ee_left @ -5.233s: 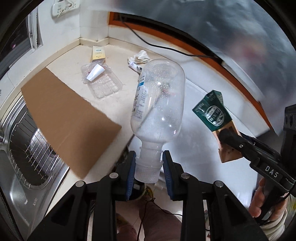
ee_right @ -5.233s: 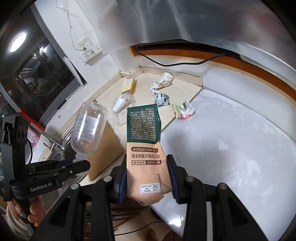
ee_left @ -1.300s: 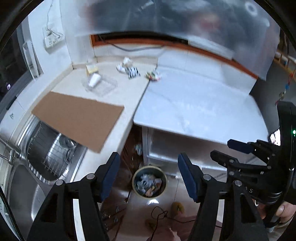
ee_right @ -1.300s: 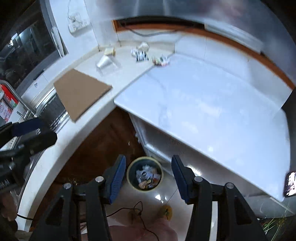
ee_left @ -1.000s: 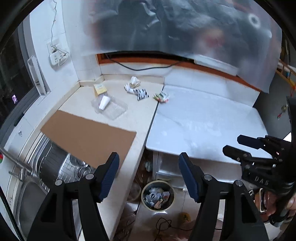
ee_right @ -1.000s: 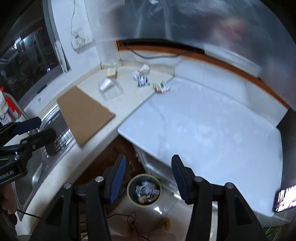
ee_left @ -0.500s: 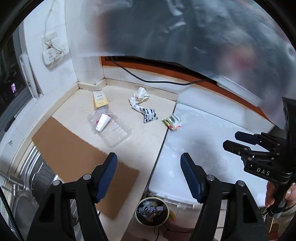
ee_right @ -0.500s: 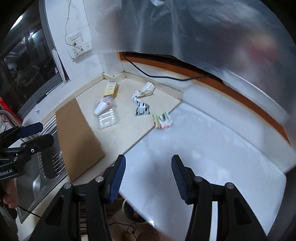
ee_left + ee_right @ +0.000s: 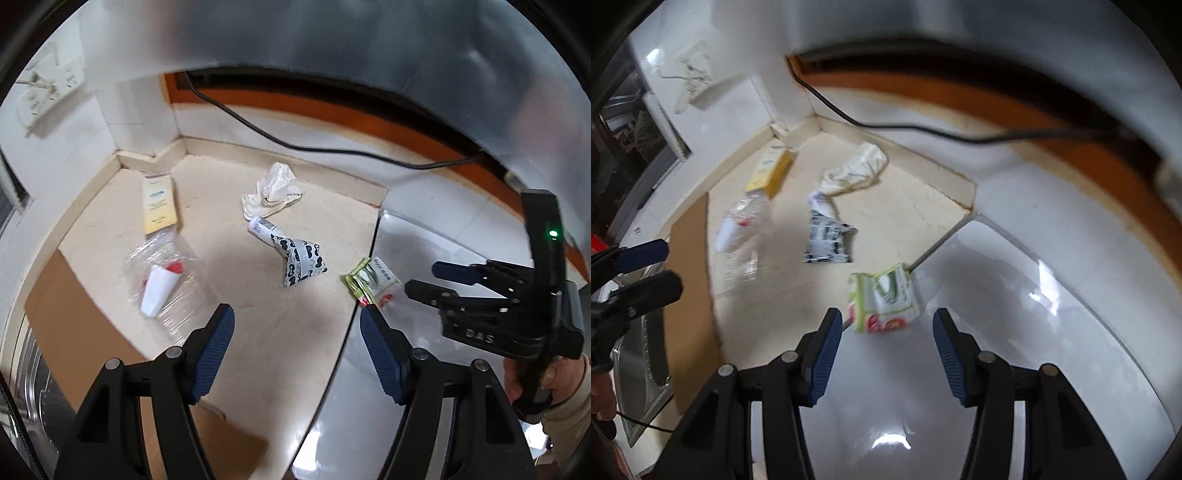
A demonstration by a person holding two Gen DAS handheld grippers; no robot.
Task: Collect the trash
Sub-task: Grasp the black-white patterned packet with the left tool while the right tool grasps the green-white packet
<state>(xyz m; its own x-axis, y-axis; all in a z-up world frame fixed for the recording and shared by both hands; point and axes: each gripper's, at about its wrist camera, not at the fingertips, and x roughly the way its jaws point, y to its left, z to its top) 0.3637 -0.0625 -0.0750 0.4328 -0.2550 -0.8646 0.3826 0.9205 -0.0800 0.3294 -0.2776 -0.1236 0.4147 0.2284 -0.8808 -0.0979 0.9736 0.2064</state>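
Note:
Trash lies in the counter's corner: a green-white wrapper (image 9: 371, 280) (image 9: 884, 299) on the seam of the two worktops, a black-and-white patterned wrapper (image 9: 299, 258) (image 9: 827, 236), a crumpled white bag (image 9: 273, 188) (image 9: 855, 168), a yellow box (image 9: 159, 203) (image 9: 772, 171), and a clear plastic tray (image 9: 159, 284) (image 9: 738, 229) with a white-and-red piece in it. My left gripper (image 9: 295, 314) hangs open and empty over the beige counter, short of the patterned wrapper. My right gripper (image 9: 886, 317) is closing slightly; the green-white wrapper sits between its fingertips, untouched.
A brown cardboard sheet (image 9: 85, 332) (image 9: 689, 295) covers part of the steel sink (image 9: 639, 354) at the left. A black cable (image 9: 295, 146) runs along the back wall under a hanging plastic sheet. The glossy white worktop (image 9: 1015, 332) spreads right.
Both grippers swung from above the floor bin forward and down to the counter corner. The bin has left view and the trash looks much nearer. The bottle and pouch held earlier are gone.

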